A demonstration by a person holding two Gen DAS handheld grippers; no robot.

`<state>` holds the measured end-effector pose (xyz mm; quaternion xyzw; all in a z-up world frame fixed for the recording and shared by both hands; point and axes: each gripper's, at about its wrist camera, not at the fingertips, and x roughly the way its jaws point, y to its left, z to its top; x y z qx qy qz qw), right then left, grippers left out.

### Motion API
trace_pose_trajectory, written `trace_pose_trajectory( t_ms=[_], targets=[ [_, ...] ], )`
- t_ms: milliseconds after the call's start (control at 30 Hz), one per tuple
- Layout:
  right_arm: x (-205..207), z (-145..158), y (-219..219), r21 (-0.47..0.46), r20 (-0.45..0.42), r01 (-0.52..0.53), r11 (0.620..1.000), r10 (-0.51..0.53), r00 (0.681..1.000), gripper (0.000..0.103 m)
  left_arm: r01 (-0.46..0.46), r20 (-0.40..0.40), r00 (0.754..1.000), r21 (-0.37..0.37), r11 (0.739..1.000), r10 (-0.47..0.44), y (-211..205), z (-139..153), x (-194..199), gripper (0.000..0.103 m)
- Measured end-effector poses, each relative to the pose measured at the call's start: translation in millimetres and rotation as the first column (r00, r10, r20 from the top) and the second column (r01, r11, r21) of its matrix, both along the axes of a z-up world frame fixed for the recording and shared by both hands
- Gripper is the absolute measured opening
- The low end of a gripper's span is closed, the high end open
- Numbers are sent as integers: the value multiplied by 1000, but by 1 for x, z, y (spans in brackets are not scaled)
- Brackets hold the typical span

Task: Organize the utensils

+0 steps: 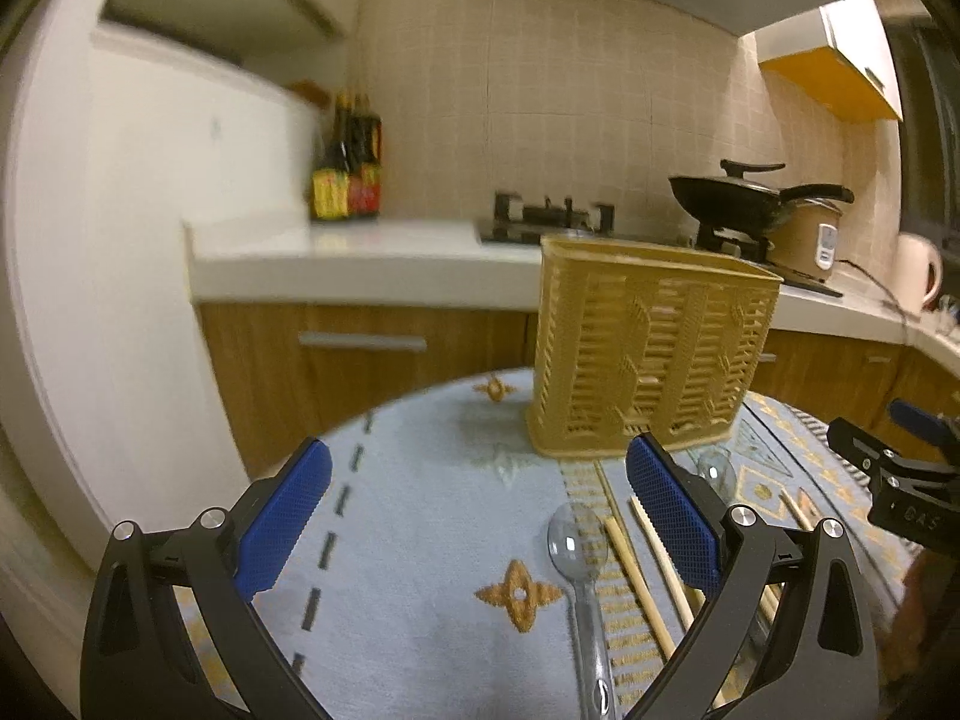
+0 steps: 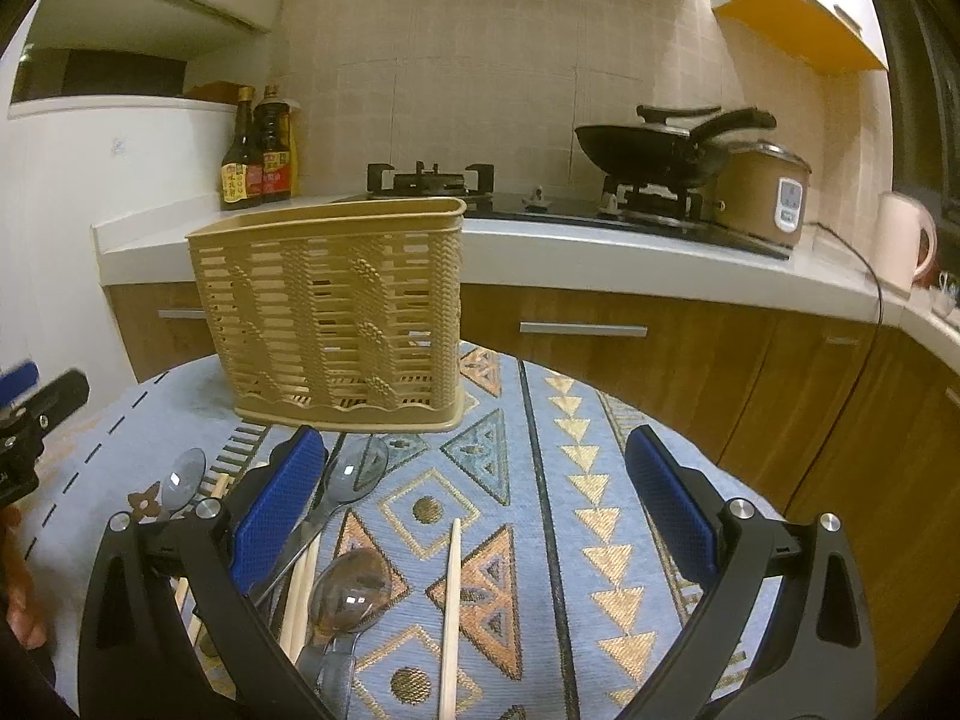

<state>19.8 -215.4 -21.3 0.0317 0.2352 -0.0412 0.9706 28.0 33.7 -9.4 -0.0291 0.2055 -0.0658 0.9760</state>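
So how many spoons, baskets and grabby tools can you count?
Clear spoons: 3
Basket: 1
Tools: 2, the left tool and the right tool, both open
Total: 6
Chopsticks are left out because some are hidden.

Each camera sits just behind its own gripper, low over the patterned table cloth [image 2: 540, 420], facing the kitchen counter [image 2: 600, 252]. The left view looks from further left, somewhat blurred. Both share the tan basket [image 1: 648, 354] ahead of the fingers and, probably, the same clear spoons [image 1: 576, 546].
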Motion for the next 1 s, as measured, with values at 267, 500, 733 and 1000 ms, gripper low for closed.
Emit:
trace_pose_trajectory(
  t_ms=[267,500,733,1000],
  targets=[
    [22,0,-33,122,-188,64,991,-40,981,95,177,-312,938,59,982,-150,-8,-15,29,81],
    [40,7,-50,112,-366,-6,994,47,929,76,271,-535,807,-42,962,-251,-27,-43,65,57],
    [55,-2,-49,143,-527,-75,987,140,838,64,302,-584,782,46,952,-220,-42,-50,69,52],
    [85,-17,-22,314,-618,-126,941,303,725,57,297,-586,788,98,950,-186,-45,-47,80,33]
  ],
)
